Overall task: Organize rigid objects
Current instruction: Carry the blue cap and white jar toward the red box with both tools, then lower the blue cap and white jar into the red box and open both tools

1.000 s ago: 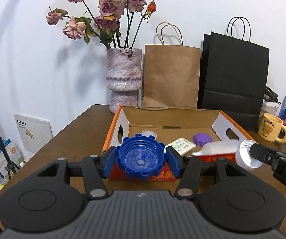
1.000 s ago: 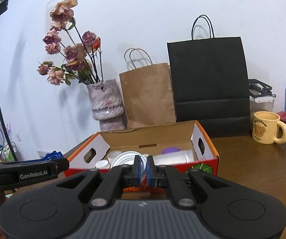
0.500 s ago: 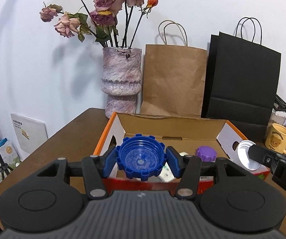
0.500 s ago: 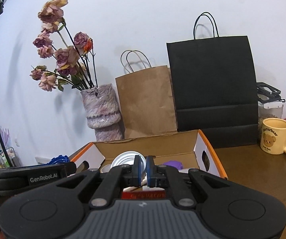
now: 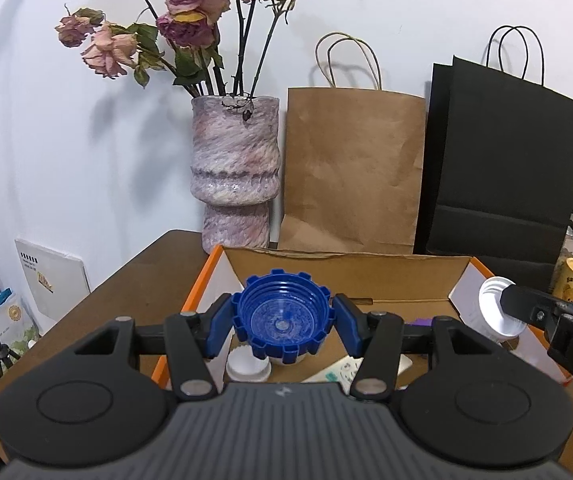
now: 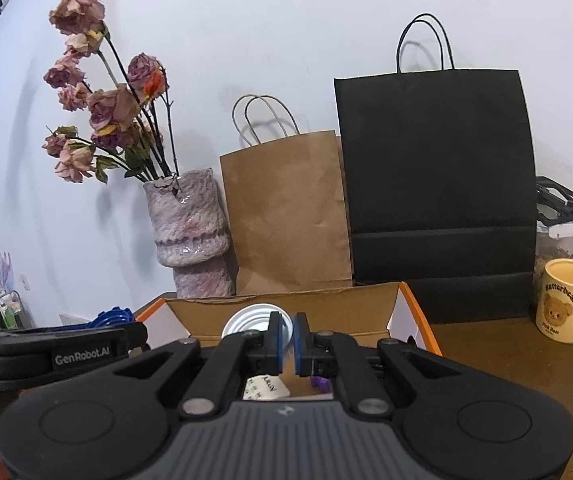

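My left gripper [image 5: 282, 320] is shut on a large blue ridged cap [image 5: 283, 316] and holds it over the near left part of an open orange cardboard box [image 5: 418, 280]. My right gripper [image 6: 286, 338] is shut on the rim of a white lid [image 6: 252, 320], held over the same box [image 6: 326, 304]; the lid also shows in the left wrist view [image 5: 496, 312]. Inside the box lie a small white cap [image 5: 248, 366], a white remote-like item [image 5: 346, 370] and a purple cap [image 6: 322, 382].
A stone-look vase of dried roses [image 5: 234, 172], a brown paper bag [image 5: 352, 168] and a black paper bag [image 5: 502, 160] stand behind the box by the wall. A yellow bear mug [image 6: 570, 306] stands on the wooden table to the right.
Both grippers have moved forward and now sit over the box, each with its cap still held. The box looms closer and lower in both views.
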Motion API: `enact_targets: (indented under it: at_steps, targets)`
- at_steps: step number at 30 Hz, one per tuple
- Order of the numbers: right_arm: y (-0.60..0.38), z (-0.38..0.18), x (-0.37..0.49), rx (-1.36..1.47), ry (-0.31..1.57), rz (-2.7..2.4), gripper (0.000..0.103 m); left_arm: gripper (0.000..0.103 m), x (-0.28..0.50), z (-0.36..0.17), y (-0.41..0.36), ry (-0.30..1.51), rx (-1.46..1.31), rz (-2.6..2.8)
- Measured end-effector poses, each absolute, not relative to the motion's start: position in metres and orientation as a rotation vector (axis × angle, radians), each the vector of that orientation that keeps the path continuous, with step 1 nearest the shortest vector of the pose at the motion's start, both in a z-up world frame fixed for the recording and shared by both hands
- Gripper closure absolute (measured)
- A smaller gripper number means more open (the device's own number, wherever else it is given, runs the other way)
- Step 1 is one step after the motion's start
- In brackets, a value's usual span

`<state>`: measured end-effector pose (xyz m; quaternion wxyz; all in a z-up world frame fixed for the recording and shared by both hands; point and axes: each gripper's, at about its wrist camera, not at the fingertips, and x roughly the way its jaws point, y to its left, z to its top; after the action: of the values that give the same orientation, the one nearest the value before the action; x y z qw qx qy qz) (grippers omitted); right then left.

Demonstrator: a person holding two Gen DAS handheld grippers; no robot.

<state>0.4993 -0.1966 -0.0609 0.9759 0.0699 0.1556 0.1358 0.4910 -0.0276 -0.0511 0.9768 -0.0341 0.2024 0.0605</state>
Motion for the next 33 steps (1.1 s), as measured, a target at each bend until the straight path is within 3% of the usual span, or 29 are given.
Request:
enact_targets:
  at_steps: [25, 27, 28, 29, 30, 33]
  targets:
    - [-0.192, -0.077, 0.555, 0.064, 0.394, 0.274, 0.097, 0.046, 0.538, -0.065, -0.028, 0.417, -0.006, 0.134]
    - [-0.193, -0.077, 0.555, 0.064, 0.404, 0.271, 0.092, 0.03, 0.536, -0.064, -0.029, 0.403, 0.005, 0.147]
    - [-0.193, -0.077, 0.554, 0.063, 0.404, 0.266, 0.089, 0.014, 0.535, -0.064, -0.03, 0.394, 0.011, 0.156]
    - [-0.193, -0.077, 0.554, 0.059, 0.405, 0.26, 0.08, 0.007, 0.534, -0.064, -0.03, 0.385, 0.018, 0.167]
    - [-0.194, -0.077, 0.554, 0.06, 0.403, 0.253, 0.074, 0.007, 0.533, -0.064, -0.031, 0.377, 0.023, 0.173]
    - [-0.197, -0.076, 0.553, 0.069, 0.387, 0.232, 0.044, 0.0, 0.533, -0.063, -0.03, 0.371, 0.016, 0.175]
